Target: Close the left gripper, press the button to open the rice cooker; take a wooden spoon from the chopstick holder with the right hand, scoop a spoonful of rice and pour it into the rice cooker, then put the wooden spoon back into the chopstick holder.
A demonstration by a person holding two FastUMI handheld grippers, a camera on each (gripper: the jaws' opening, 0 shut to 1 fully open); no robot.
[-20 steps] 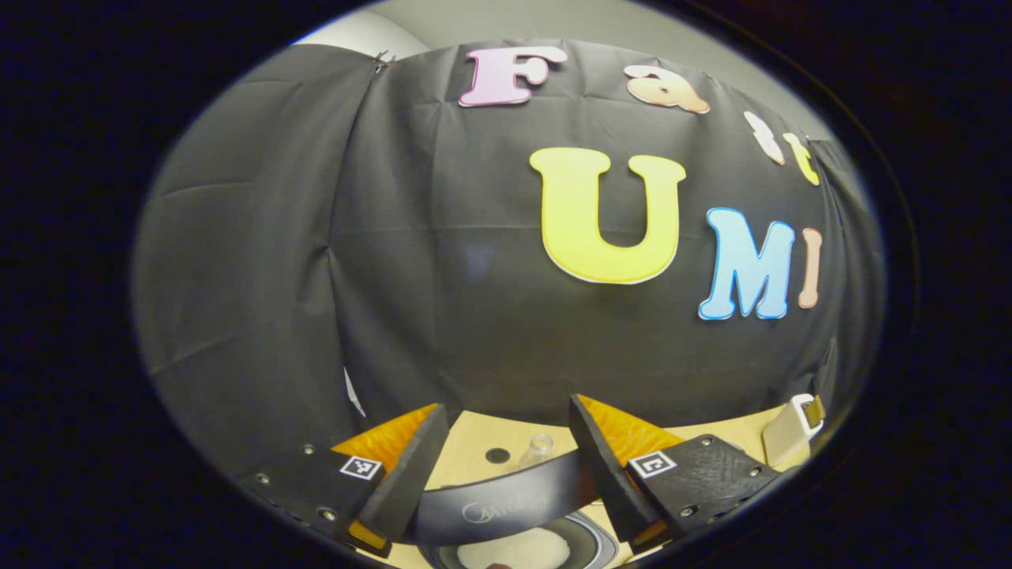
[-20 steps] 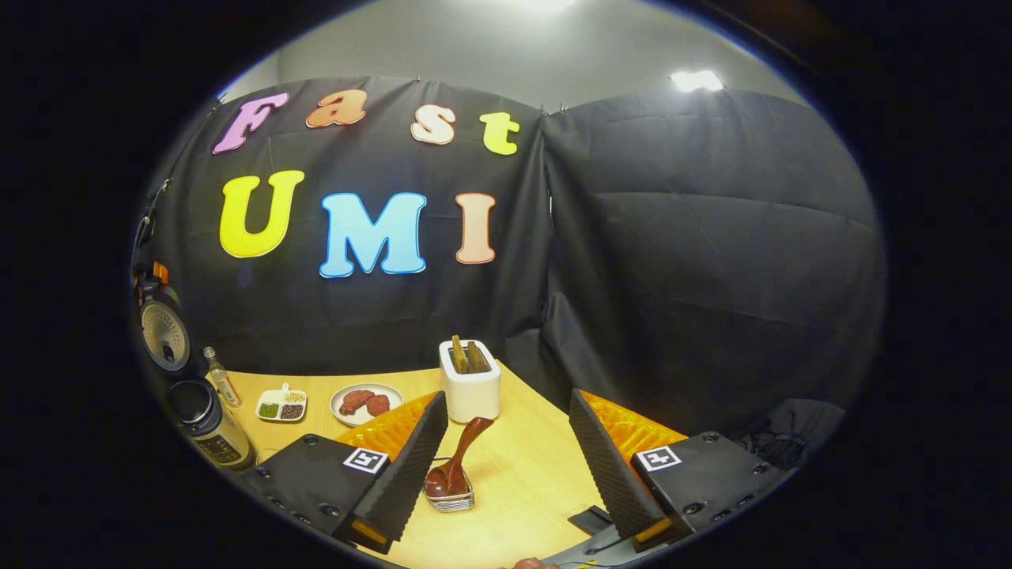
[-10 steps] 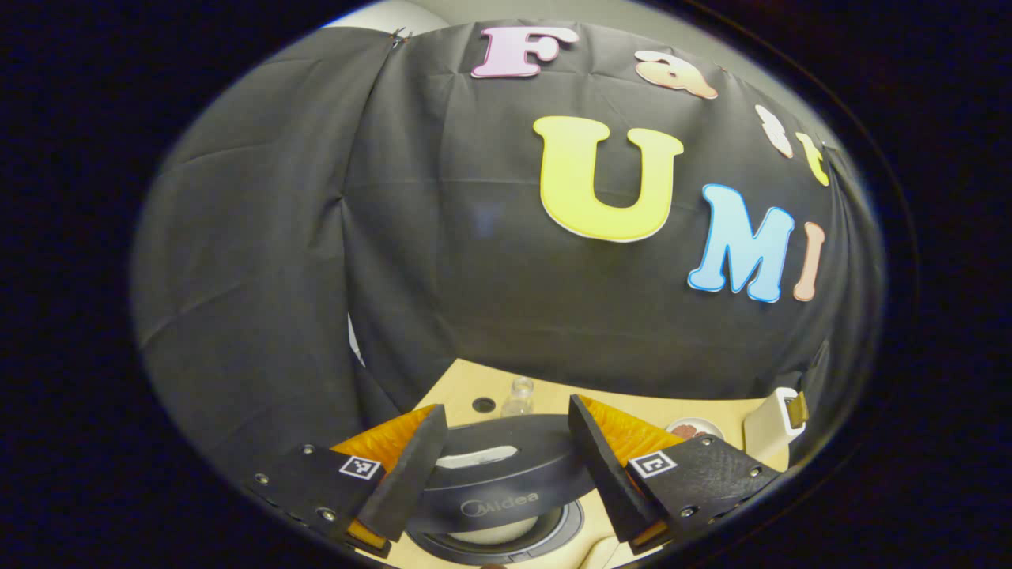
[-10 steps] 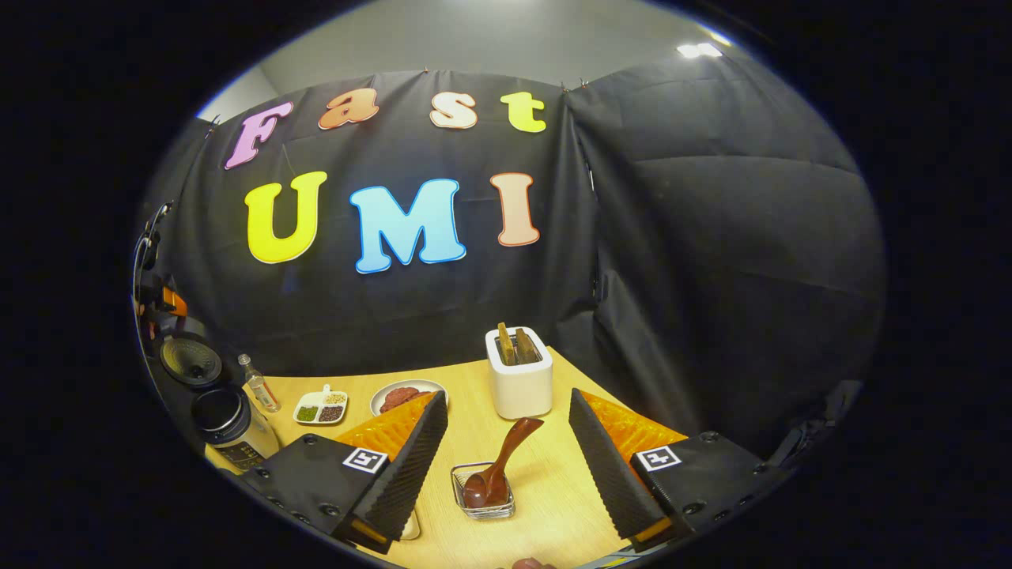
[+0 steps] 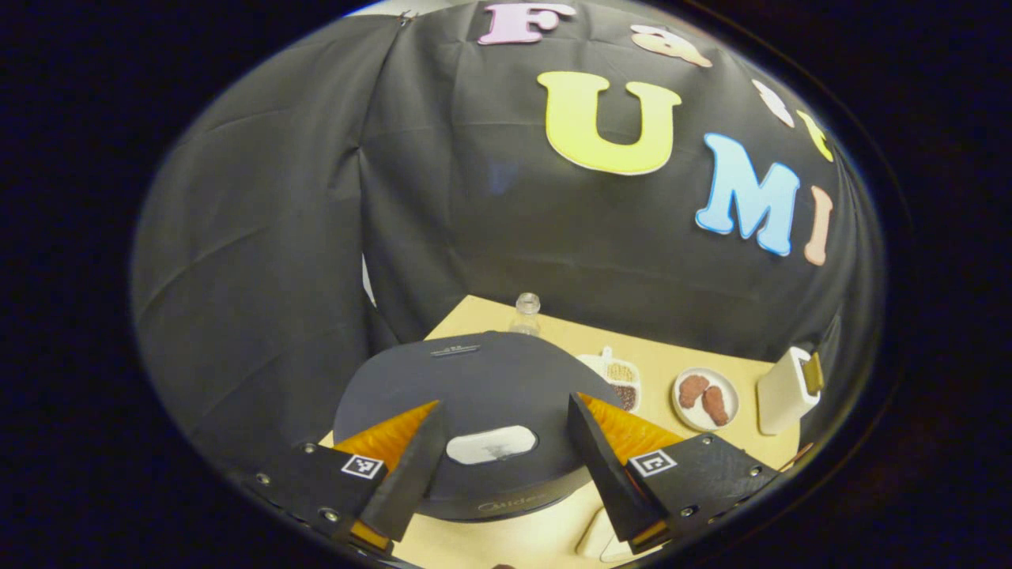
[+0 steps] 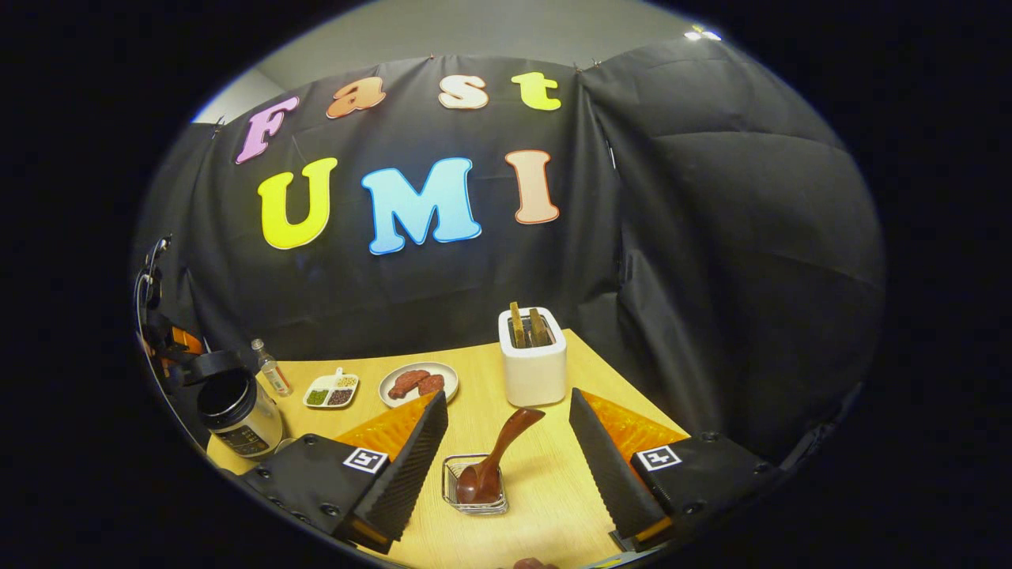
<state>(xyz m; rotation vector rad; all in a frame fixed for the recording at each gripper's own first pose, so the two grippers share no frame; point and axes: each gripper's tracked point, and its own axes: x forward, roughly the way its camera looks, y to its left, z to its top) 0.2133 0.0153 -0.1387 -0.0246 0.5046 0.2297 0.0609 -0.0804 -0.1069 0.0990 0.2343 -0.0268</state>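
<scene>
Under the left claw (image 5: 506,466), whose fingers stand apart, sits the cooker (image 5: 474,379) with its lid seemingly down. Its button (image 5: 490,444) lies straight ahead between them, so closing and pressing looks next. Farther right, the right claw (image 6: 510,466), also apart and nearer the spoon (image 6: 494,458), faces it in the holder (image 6: 452,474), handle leaning up-right. Both stand on the wooden surface (image 6: 545,506), with cloth walls close behind.

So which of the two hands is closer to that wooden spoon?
Right. The right gripper hovers just above the spoon, jaws open around it. The left gripper is over at the rice cooker, across the table.
</scene>
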